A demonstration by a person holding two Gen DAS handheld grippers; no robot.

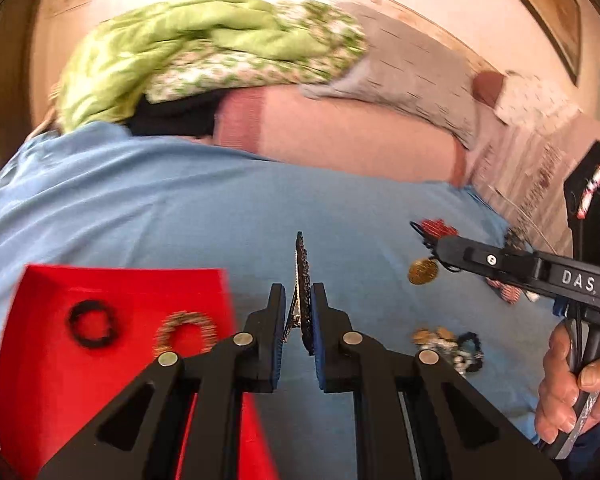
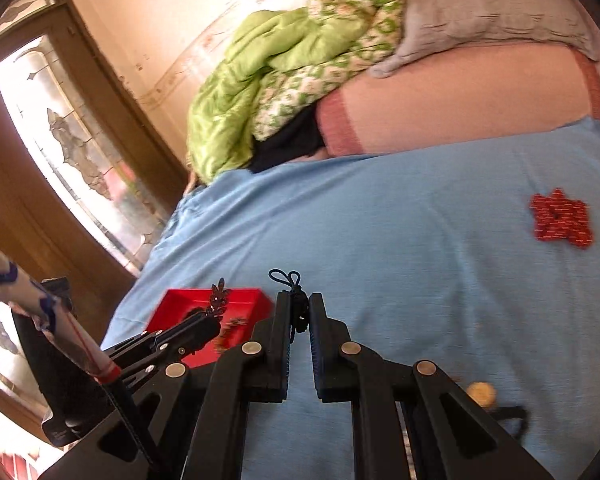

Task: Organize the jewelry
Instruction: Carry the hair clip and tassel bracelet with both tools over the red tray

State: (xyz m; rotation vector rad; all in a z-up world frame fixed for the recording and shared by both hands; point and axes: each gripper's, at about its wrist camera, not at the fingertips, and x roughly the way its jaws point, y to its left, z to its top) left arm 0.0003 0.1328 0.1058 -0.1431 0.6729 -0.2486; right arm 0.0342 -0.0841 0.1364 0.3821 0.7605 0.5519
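While both grippers are hovering over the blue sheet (image 1: pixel 180 208) on the bed, each is carrying a piece of jewelry. The left gripper (image 1: pixel 298 316) is pinching a dark beaded hair clip (image 1: pixel 302 276) edge-on between its jaws, the piece standing upright just beside the red tray (image 1: pixel 44 360), which is already holding a black ring-shaped band (image 1: pixel 92 324) and a brownish beaded hoop (image 1: pixel 186 330). The right gripper (image 2: pixel 298 320) is squeezing a dark knotted cord (image 2: pixel 288 280) with its jaws nearly pressed together; a gold pendant (image 1: pixel 423 271) is dangling below that gripper in the left view, apparently on the same cord.

Judging from its thin profile, the clip is looking light and fairly stiff, with a metal spring back and beads that could chip or snag, so holding it across its flat faces near the middle seems safest. The cord is looking soft and limp; gripped at the knot it should be staying put, though the pendant will be swinging freely and may catch on the tray wall.

Other pieces are waiting on the sheet: a red beaded flower (image 2: pixel 560 218) well apart from the tray, and a mixed pile of beads (image 1: pixel 448 346) near the person's right hand (image 1: pixel 572 388).
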